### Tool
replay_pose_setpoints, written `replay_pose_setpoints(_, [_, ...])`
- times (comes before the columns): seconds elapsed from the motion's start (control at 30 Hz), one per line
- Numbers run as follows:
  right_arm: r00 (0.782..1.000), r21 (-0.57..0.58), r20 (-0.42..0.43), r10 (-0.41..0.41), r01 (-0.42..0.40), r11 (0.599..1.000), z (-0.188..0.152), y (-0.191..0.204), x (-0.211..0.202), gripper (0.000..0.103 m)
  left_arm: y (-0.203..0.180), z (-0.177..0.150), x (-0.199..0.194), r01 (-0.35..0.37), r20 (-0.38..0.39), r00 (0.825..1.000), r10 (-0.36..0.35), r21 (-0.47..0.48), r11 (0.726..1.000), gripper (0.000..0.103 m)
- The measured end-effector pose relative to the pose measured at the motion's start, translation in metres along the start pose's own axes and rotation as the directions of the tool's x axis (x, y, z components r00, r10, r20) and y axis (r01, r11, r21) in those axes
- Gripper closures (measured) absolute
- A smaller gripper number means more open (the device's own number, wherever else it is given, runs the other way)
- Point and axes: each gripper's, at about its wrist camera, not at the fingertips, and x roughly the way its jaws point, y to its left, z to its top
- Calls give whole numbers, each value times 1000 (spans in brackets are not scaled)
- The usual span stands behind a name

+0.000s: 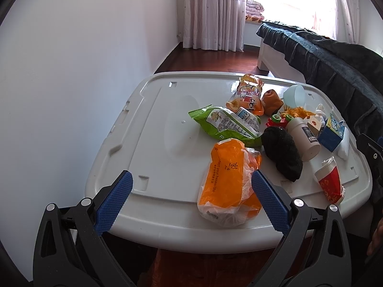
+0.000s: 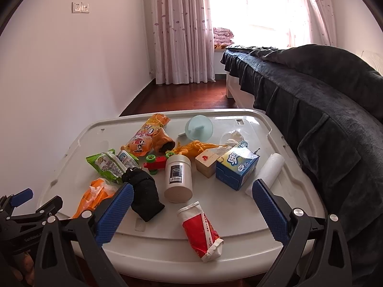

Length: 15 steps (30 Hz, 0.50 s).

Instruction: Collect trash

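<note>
Trash lies on a white plastic lid (image 1: 153, 143) used as a table top. An orange plastic bag (image 1: 227, 181) lies near the front edge, also in the right wrist view (image 2: 95, 195). A green snack wrapper (image 1: 225, 125), an orange snack packet (image 1: 249, 95) and a crumpled red-and-white packet (image 2: 201, 229) lie there too. My left gripper (image 1: 191, 201) is open and empty, its right finger beside the orange bag. My right gripper (image 2: 192, 211) is open and empty, just above the red-and-white packet.
A black sock (image 2: 143, 191), a white jar (image 2: 178, 179), a blue tissue box (image 2: 237, 167), a paper roll (image 2: 268, 174), a red toy car (image 2: 155, 163), a wooden box (image 2: 205, 165) and a pale blue bowl (image 2: 198, 128) share the lid. A dark-covered bed (image 2: 311, 91) stands at the right.
</note>
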Motion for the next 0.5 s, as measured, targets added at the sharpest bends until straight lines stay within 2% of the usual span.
replay_pose_setpoints(0.5, [1000,1,-2,2,-2,1000,-1,2,1,5,-1,-1,1,0,-3,1000,0,1,1000,6])
